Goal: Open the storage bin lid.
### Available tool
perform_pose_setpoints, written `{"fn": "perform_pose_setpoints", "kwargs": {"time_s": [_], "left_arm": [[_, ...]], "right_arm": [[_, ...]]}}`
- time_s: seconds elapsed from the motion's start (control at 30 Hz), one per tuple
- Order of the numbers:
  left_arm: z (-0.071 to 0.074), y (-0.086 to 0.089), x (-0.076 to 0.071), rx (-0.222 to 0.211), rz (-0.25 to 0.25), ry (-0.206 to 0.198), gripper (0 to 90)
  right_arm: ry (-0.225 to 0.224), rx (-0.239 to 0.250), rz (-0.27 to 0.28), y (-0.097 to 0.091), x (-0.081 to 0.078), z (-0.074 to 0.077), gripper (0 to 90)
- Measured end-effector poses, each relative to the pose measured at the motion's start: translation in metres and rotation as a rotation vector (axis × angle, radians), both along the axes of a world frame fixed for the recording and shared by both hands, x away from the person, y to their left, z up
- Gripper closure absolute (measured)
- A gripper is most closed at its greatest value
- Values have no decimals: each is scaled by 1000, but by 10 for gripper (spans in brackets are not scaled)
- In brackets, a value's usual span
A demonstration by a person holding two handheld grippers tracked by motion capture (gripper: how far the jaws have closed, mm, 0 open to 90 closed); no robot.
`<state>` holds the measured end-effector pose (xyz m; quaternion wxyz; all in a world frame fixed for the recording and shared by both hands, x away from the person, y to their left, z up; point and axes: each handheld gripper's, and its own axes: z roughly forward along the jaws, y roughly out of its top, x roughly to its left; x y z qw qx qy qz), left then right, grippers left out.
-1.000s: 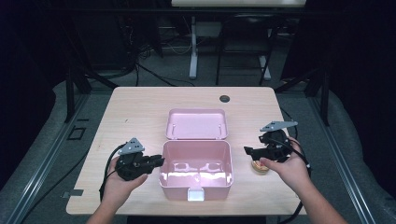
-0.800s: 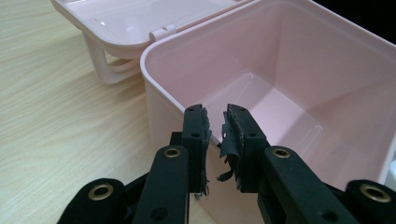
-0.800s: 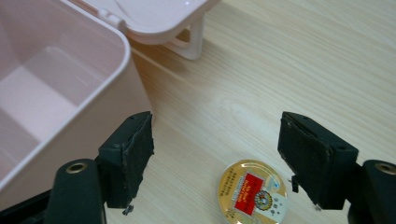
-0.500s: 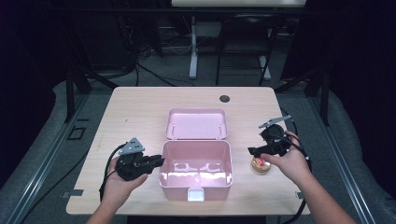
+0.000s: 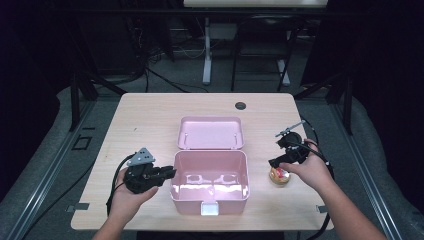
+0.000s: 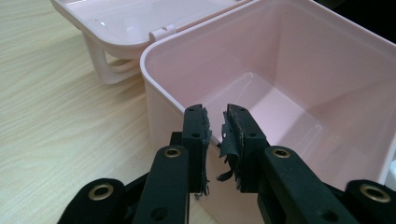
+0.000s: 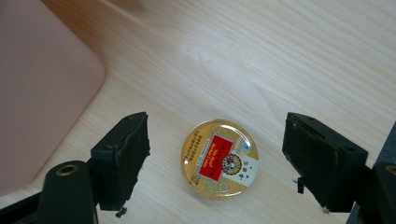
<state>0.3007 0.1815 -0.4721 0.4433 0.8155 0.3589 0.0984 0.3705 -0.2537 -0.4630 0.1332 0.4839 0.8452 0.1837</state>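
Right gripper (image 7: pixel 215 161) sits above a small round gold-lidded tin with a red label (image 7: pixel 219 159), which lies flat on the light wood-grain table (image 5: pixel 150 120). Jaws spread wide, one on each side of the tin, pads well clear of it; nothing gripped. They have just been opening, with the tin in the gap between them but untouched. In the high view the right gripper (image 5: pixel 278 165) is held in the person's right hand (image 5: pixel 310 170), just right of the open pink plastic box (image 5: pixel 210 192), and the tin (image 5: pixel 279 176) rests on the table near the box's right wall, not touching it.

Left gripper (image 6: pixel 215 130) is at the box's left wall (image 6: pixel 159 79), jaws pointing at the rim. Jaws nearly together, narrow gap between the pads, frayed black pad tape hanging loose. The rim edge lines up with that gap; cannot tell whether the pads press on it. In the high view the left gripper (image 5: pixel 170 173) is in the person's left hand (image 5: pixel 127 197), jaw tips at the box's left edge.

Box interior is bare pink plastic, glossy. Its hinged pink lid (image 5: pixel 212 132) lies open flat behind the box on the table.
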Motion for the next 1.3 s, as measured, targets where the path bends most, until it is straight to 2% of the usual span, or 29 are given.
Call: {"fn": "perform_pose_setpoints", "kwargs": {"time_s": [0.4, 0.6, 0.8, 1.07, 1.3], "left_arm": [[1, -1, 0, 6, 1, -3, 782], [0, 0, 0, 3, -3, -1, 782], [0, 0, 0, 0, 0, 1, 782], [0, 0, 0, 2, -2, 1, 782], [0, 0, 0, 1, 0, 2, 782]], "right_arm": [[107, -69, -46, -3, 14, -16, 205], [160, -101, -54, 1, 18, -25, 154], [197, -122, -54, 2, 19, -35, 141], [227, -146, -65, 3, 20, -47, 91], [246, -150, -75, 2, 23, -58, 83]]}}
